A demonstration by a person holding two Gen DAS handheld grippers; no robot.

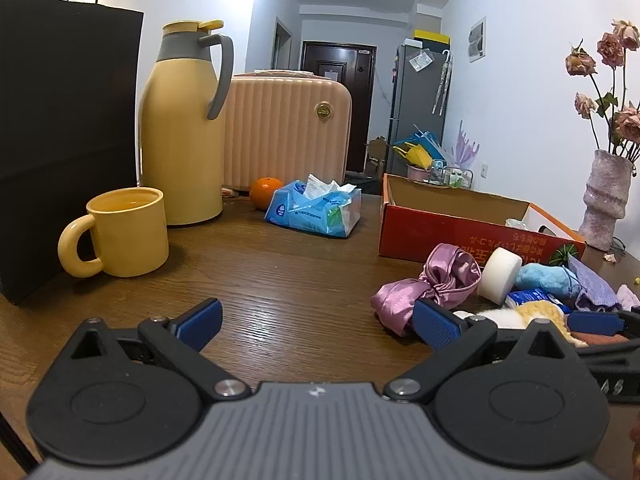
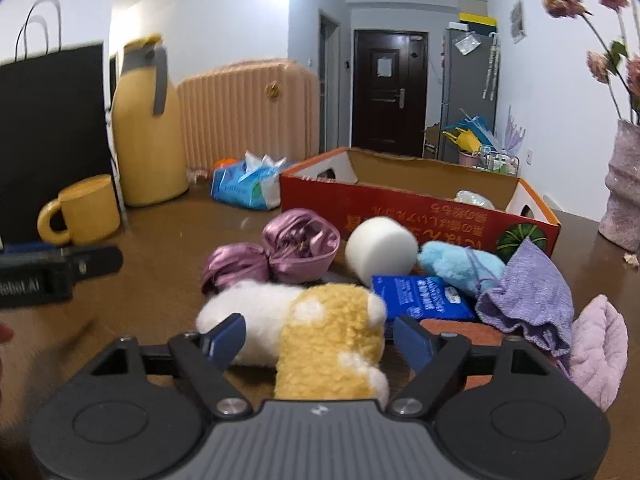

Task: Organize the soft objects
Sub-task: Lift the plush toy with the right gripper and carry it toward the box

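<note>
The yellow and white plush toy (image 2: pixel 320 328) lies on the wooden table (image 1: pixel 280 280) at the front of a small pile of soft things, just before the red cardboard box (image 2: pixel 420 208). It looks light and very soft, so it will squash under pressure and can slide out if it is taken only by the fluffy surface; I judge the thick yellow middle of the body is the best place to take hold, because there the pads can press deep into the filling. The right gripper (image 2: pixel 320 340) has its fingers wide apart, one on each side of this toy, and the toy's body fills the space between them. Whether the blue pads already touch the fur is hard to tell, since the picture is a little blurred here, but they are not pressing it together. The left gripper (image 1: pixel 316 322) is also spread wide and holds nothing; only bare table lies between its fingers. Its right finger (image 1: pixel 436 324) stands just beside the pink satin bundle (image 1: pixel 432 284). Behind are a white foam cylinder (image 2: pixel 380 248), a blue plush (image 2: pixel 460 264) and a purple cloth (image 2: pixel 528 296).
</note>
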